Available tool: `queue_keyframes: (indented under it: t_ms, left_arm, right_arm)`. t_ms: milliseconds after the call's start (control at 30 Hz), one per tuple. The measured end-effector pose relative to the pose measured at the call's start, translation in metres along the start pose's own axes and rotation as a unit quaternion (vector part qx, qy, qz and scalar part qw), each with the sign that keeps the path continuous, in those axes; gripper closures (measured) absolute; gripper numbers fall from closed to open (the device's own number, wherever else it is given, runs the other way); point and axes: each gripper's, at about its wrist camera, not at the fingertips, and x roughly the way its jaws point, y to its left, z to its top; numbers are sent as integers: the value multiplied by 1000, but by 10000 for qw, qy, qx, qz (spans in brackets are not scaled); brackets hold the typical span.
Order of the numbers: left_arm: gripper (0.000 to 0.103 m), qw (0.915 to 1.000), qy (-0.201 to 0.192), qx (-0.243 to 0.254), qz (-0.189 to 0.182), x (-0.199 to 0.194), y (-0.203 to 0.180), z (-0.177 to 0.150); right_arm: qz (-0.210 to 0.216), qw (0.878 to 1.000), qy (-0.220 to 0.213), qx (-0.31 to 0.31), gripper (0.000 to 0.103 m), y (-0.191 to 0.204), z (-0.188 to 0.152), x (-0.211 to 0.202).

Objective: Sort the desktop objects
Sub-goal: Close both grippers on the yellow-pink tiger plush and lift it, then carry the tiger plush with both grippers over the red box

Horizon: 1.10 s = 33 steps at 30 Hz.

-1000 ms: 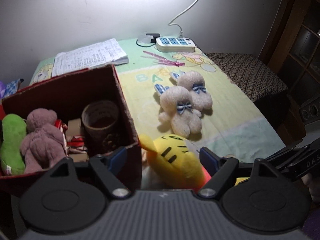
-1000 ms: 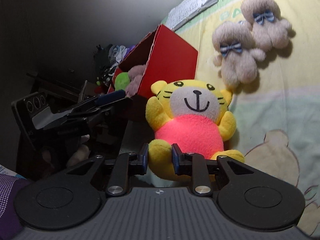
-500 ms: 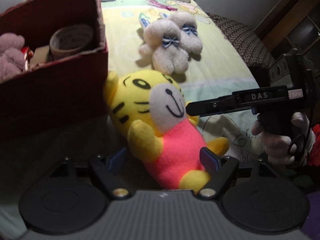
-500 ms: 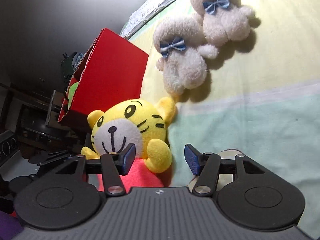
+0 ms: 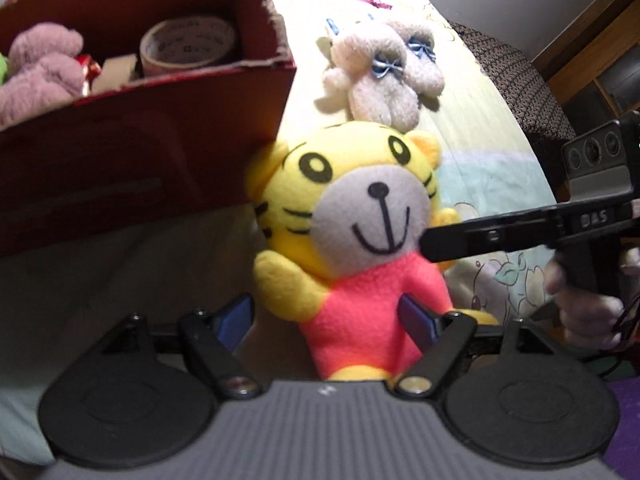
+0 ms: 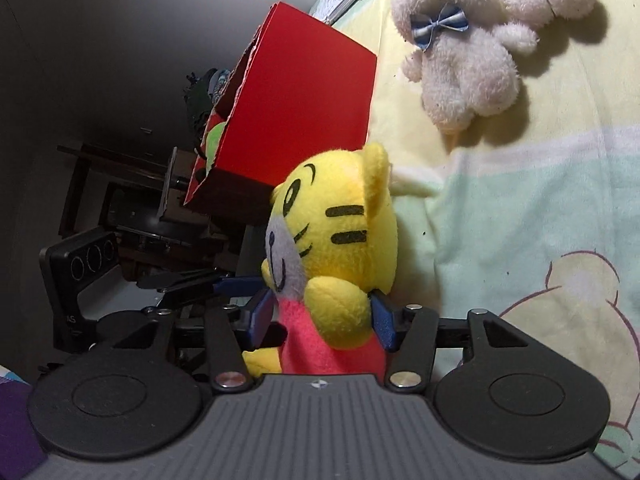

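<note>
my left claw [image 5: 326, 318] is half open around the tiger plush [image 5: 352, 240], not clamped; my right claw [image 6: 320, 316] gapes wide beside its shoulder. it leans on the red box [image 5: 140, 140] on the worktop [image 6: 520, 220]; unheld, it could topple.

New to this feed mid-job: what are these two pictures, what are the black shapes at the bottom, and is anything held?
There is no robot: a person holds a two-finger gripper in each hand, each with a wide-angle camera looking along its fingers. One picture is from the left gripper, the other from the right gripper; the black shapes are their own bodies and fingers. On the patterned cloth sits a yellow tiger toy beside a red box holding a tape roll and a pink plush. Two pale bears lie further back. Both grippers straddle the tiger with jaws open; neither visibly squeezes it.
</note>
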Motion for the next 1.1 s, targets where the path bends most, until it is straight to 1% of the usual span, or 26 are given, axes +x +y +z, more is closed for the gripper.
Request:
queue_keyframes:
  t_ms: [33,100,167,233,300,367,433,500,600,700,733,833,900,1000,1067,1100]
  left_arm:
    - [23,10000,14,-42,-75,3,0,2]
    - [22,9999,-10,-31,-134,8,-3,8]
    - [21,9999,10,42,-109,13,-7,10]
    - [21,9999,17,65,-130,15,-9,12]
    - [21,9998,47,126,-172,16,-11,12]
    - [21,9991,76,281,-293,16,-17,12]
    - [21,9979,88,508,-380,16,-26,14]
    - [21,9953,89,783,-555,18,-39,19]
    - [21,9886,-32,1266,-813,13,-57,26]
    - [21,9802,-244,1624,-1103,4,-70,38]
    - [21,9769,-349,1738,-1190,-2,-74,43]
    - [21,9678,-686,2010,-1349,-18,-81,57]
    - [20,9619,-954,2129,-1424,-36,-76,66]
    - [19,9559,-1293,2201,-1453,-61,-61,79]
    - [19,9521,-1544,2213,-1440,-81,-44,90]
    - [19,9509,-1639,2205,-1425,-90,-36,96]
  right_arm:
    - [-85,10000,-15,5,40,-2,2,6]
    - [-286,9996,-30,-11,37,-4,5,22]
    - [-259,9997,-47,-27,32,-5,7,31]
    - [-234,9997,-87,-11,32,-5,7,33]
    - [-189,9997,-126,106,38,-8,8,34]
    - [-114,9994,-149,287,47,-12,9,29]
    - [-96,9990,-202,377,50,-14,6,17]
    - [-220,9989,-294,298,51,-8,2,5]
    - [-471,9972,-527,251,51,4,-7,-19]
    - [-738,9930,-885,241,51,18,-11,-44]
    - [-853,9905,-1063,193,51,27,-12,-52]
    - [-1079,9821,-1546,16,51,48,-16,-72]
    - [-1168,9757,-1851,-80,51,66,-14,-77]
    - [-1223,9656,-2272,-324,51,94,-7,-81]
    - [-1231,9602,-2463,-477,51,107,0,-80]
    - [-1221,9577,-2547,-549,51,113,6,-72]
